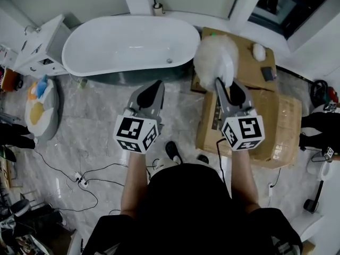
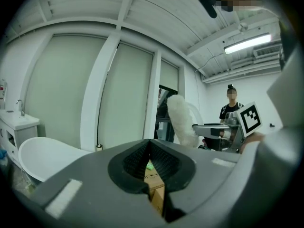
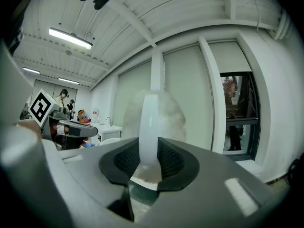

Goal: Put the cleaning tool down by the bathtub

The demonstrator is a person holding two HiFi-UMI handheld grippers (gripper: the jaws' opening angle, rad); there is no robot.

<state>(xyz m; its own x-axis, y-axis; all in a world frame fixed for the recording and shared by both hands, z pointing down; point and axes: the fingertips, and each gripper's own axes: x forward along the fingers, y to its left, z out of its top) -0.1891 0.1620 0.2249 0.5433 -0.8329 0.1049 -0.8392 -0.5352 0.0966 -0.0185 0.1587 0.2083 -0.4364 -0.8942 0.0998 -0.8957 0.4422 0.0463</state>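
Note:
The cleaning tool is a fluffy white duster (image 1: 215, 57) on a white handle (image 3: 148, 127). My right gripper (image 1: 227, 88) is shut on that handle and holds the duster upright over the cardboard boxes (image 1: 276, 121), right of the white bathtub (image 1: 130, 47). In the right gripper view the handle stands between the black pads (image 3: 171, 161) with the fluffy head (image 3: 156, 113) behind it. My left gripper (image 1: 155, 89) hangs just in front of the tub's near side, jaws closed with nothing between them. The duster (image 2: 183, 120) also shows in the left gripper view.
A white vanity (image 1: 40, 44) stands left of the tub, and a round cushion (image 1: 41, 108) lies on the marble floor. Cables (image 1: 79, 179) trail across the floor. A small dark box (image 1: 268, 73) and a white object (image 1: 258, 51) lie on the far carton. A person (image 2: 231, 109) stands beyond.

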